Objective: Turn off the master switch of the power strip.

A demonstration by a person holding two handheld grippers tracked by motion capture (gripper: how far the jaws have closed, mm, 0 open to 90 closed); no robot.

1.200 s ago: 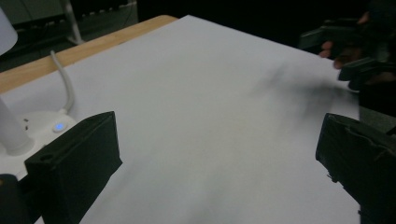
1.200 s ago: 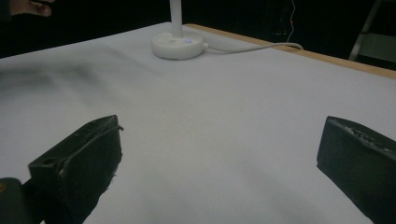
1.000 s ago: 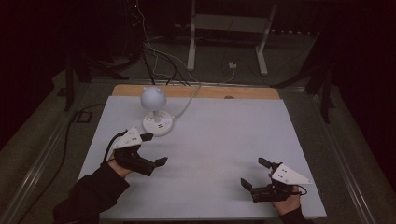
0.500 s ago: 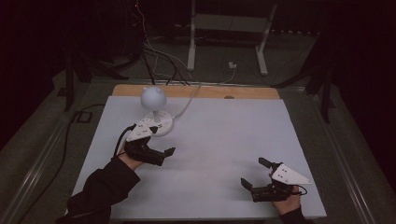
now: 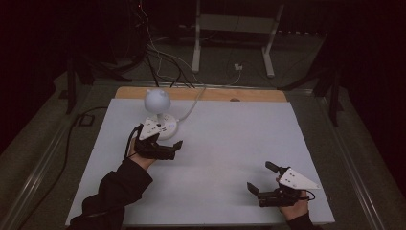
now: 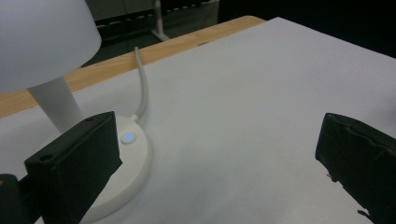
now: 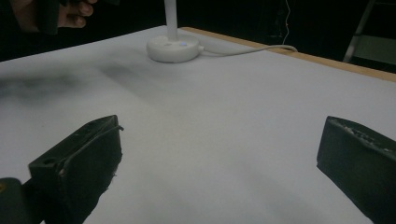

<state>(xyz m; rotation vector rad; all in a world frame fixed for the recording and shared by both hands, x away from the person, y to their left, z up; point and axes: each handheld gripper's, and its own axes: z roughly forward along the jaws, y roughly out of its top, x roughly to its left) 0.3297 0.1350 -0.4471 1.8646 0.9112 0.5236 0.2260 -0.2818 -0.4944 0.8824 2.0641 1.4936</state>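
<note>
A small white desk lamp [image 5: 157,101] with a round shade stands at the table's far left on a round base [image 6: 126,158]; a blue light [image 6: 127,137] glows on the base. Its white cord [image 6: 142,79] runs off the far edge. My left gripper [image 5: 168,144] hovers open right beside the base, its left jaw over the base's near side in the left gripper view. My right gripper [image 5: 262,178] is open low over the white table [image 5: 230,139] near the front right, with nothing between its jaws. The lamp base [image 7: 173,48] lies far ahead in the right gripper view.
A wooden strip [image 5: 249,95] lines the table's far edge. Behind it, cables [image 5: 158,52] and a metal stand [image 5: 234,28] sit on the dark floor. A hand [image 7: 70,11] shows at the top left of the right gripper view.
My left gripper has moved forward and right, ending next to the lamp base. The right gripper has stayed put.
</note>
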